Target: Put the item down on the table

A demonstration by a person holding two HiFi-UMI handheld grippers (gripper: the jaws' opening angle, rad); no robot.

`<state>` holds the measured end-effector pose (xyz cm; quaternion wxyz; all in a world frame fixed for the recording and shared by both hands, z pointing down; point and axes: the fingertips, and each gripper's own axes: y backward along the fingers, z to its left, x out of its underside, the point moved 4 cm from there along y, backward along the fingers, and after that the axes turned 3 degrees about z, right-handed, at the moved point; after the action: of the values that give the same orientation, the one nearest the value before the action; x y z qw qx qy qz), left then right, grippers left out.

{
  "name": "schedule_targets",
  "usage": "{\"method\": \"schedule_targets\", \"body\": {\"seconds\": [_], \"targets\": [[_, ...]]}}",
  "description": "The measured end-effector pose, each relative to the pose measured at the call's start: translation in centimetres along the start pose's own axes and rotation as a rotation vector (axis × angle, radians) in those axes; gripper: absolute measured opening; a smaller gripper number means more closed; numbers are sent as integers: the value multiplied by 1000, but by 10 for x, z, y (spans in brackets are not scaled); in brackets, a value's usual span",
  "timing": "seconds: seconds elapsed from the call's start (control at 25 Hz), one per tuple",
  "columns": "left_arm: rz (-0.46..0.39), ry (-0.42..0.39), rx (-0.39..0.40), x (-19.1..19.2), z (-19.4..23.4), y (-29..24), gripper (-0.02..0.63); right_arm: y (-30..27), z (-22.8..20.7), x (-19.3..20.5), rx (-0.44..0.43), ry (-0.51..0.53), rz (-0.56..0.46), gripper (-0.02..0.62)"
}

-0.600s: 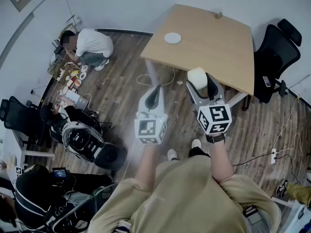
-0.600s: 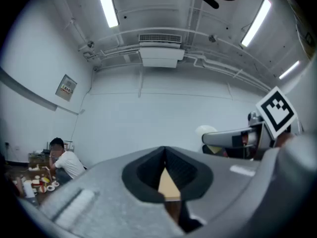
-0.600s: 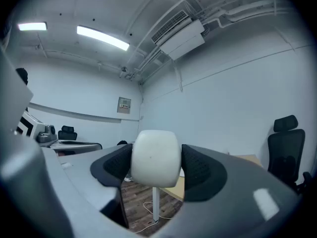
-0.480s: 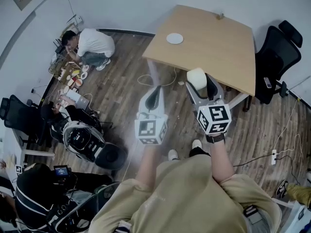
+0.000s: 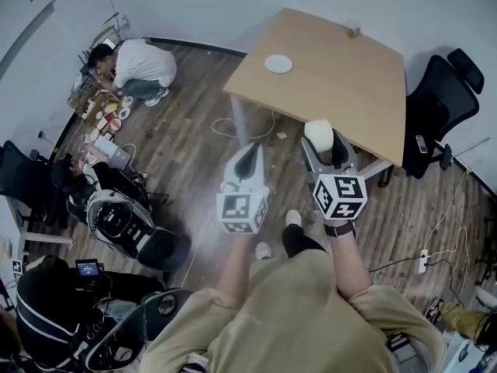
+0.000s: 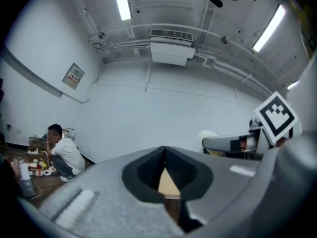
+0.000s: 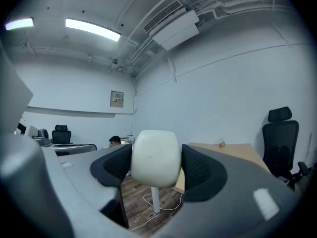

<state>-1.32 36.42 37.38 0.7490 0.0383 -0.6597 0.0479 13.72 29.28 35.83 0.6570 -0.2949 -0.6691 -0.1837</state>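
Note:
A rounded white item (image 7: 155, 157) sits clamped between the black pads of my right gripper (image 7: 156, 165). In the head view that white item (image 5: 318, 133) is held over the floor, just short of the near edge of the light wooden table (image 5: 342, 84). My left gripper (image 5: 247, 160) is beside it to the left, also over the floor, its jaws shut with nothing between them. Through the left gripper view its closed pads (image 6: 185, 170) meet at the top, and the white item (image 6: 206, 135) shows to the right.
A small white disc (image 5: 278, 63) lies on the table's far left, a tiny object (image 5: 354, 32) near its far edge. Black office chairs (image 5: 439, 99) stand to the right. People crouch and sit on the wood floor at left (image 5: 138, 64), with gear and cables around.
Both grippers and the white item have shifted slightly forward toward the table as the person steps closer. The grip on the item is unchanged.

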Motion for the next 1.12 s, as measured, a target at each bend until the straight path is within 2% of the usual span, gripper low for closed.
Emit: {"method": "schedule_targets", "body": {"seconds": [0.2, 0.4, 0.6, 0.8, 1.12], "targets": [[18, 11, -25, -2, 15, -39, 2, -49, -25, -2, -81, -71, -14, 314], [-9, -54, -61, -35, 18, -103, 2, -93, -60, -40, -107, 44, -95, 314], [-34, -110, -30, -49, -11, -177, 2, -127, -121, -60, -53, 133, -116, 314], [-20, -127, -16, -43, -33, -235, 2, -151, -178, -64, -34, 107, -123, 314], [67, -169, -153, -1, -3, -275, 2, -199, -222, -38, -28, 24, -75, 314]]}}
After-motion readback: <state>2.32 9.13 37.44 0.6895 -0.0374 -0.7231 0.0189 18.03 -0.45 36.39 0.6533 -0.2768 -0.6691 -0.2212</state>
